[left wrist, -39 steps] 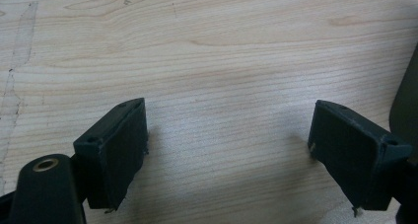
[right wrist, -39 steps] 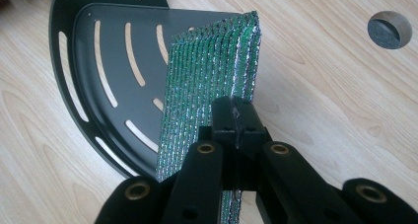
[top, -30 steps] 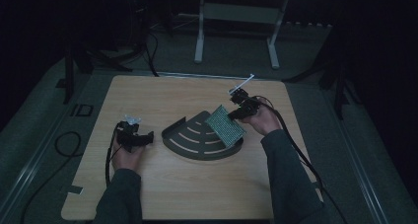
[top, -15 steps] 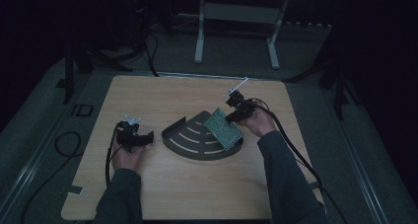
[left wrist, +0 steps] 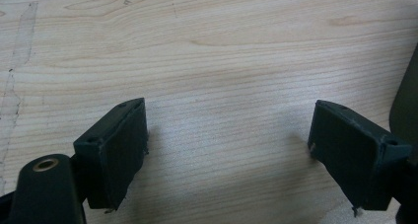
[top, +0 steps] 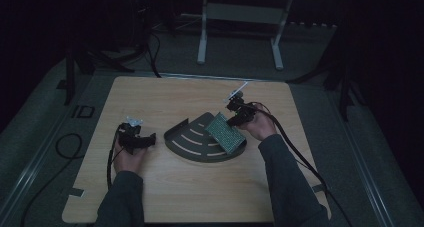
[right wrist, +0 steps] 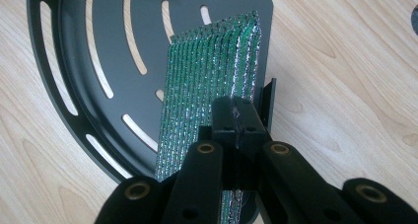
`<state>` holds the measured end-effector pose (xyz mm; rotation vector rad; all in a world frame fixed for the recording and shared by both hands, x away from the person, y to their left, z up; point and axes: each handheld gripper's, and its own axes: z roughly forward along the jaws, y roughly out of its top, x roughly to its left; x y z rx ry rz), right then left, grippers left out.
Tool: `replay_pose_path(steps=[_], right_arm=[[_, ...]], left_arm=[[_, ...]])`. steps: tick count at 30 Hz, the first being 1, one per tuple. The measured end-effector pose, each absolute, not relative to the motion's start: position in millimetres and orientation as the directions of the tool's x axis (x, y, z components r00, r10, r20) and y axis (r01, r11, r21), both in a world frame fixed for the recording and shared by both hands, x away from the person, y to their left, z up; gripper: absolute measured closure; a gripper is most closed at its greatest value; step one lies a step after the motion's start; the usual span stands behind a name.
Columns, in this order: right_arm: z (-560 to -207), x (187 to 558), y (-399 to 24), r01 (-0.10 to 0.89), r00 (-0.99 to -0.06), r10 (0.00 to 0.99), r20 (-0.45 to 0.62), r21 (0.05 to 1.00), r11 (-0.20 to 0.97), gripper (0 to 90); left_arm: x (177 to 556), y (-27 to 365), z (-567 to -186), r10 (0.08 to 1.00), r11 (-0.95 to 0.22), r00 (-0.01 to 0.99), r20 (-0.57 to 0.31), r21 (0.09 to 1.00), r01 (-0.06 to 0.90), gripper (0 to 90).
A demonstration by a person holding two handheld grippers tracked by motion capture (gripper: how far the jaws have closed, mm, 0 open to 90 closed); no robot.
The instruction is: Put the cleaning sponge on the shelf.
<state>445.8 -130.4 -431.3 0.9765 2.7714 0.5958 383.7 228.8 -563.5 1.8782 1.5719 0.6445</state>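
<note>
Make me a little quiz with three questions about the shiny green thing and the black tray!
1. True or false: the right gripper is shut on the green scouring pad.
2. Where is the pad? A) flat on the bare wooden table B) held on edge over the black slotted tray C) under the left gripper
3. Fill in: the left gripper's jaws stand ____, with only bare wood between them.

Key
1. True: the jaws pinch the pad's edge.
2. B: it tilts up over the tray, near its straight side.
3. Open.
</note>
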Motion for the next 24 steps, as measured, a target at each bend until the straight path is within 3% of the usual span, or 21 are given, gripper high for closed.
replay_pose_path(steps=[24], right_arm=[[-450.1,446.7,-120.7,0.573,-0.770,0.634,-0.074,0.357,0.738,89.9]], left_arm=[[383.7,228.7,-563.5,0.984,-0.117,0.180,-0.013,0.712,0.692,15.9]])
